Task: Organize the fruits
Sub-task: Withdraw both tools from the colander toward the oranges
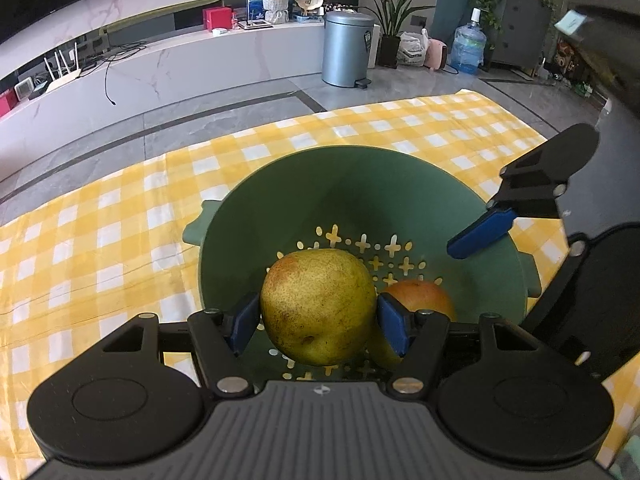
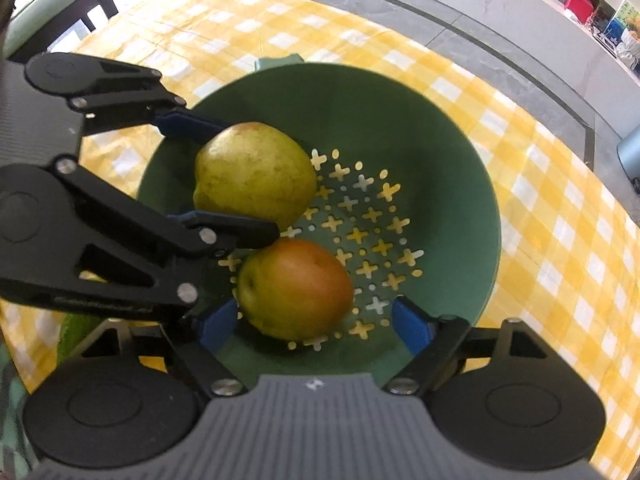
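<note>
Checked-cloth surface (image 1: 100, 208) w/ colander (image 1: 280, 200): left gripper (image 1: 318, 322) clamps pear (image 1: 318, 306) over its base, right gripper (image 2: 316, 326) open round red fruit (image 2: 296, 288) alongside.

left claw (image 1: 318, 326): jaws closed against both sides of a pear (image 1: 318, 306), held above the bowl floor | right claw (image 2: 316, 326): jaws spread wide, gripping nothing, angled downward

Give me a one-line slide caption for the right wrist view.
Left gripper holds a green pear over the green colander; open right gripper flanks a reddish fruit inside.
</note>
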`<state>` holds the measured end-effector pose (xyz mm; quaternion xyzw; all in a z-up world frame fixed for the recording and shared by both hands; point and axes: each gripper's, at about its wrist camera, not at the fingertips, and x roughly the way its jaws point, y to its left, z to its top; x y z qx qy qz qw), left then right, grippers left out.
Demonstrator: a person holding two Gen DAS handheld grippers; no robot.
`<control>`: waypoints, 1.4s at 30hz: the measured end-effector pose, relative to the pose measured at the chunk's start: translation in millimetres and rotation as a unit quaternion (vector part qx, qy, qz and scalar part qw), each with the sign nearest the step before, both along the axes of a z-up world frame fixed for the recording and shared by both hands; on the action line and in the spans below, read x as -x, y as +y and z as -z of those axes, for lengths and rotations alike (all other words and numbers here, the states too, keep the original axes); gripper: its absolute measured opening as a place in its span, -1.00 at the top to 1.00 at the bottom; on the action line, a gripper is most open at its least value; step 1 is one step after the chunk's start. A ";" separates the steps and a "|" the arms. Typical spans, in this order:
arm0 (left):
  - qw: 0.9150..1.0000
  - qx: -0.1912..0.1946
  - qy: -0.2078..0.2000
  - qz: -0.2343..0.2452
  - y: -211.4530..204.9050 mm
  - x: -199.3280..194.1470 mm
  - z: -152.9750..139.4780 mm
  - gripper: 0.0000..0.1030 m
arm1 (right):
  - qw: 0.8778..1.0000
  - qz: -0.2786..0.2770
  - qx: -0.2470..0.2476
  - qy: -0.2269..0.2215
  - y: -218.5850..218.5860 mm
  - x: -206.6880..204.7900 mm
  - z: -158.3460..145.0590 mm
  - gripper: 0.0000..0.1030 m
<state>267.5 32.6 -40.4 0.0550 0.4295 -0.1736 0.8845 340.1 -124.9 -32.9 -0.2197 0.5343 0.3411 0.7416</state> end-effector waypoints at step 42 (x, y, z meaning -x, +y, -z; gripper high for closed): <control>0.997 -0.019 -0.075 0.028 -13.2 89.5 -38.2 -0.57 | 0.910 0.284 -0.167 -0.251 -72.8 169.1 -12.8 -0.75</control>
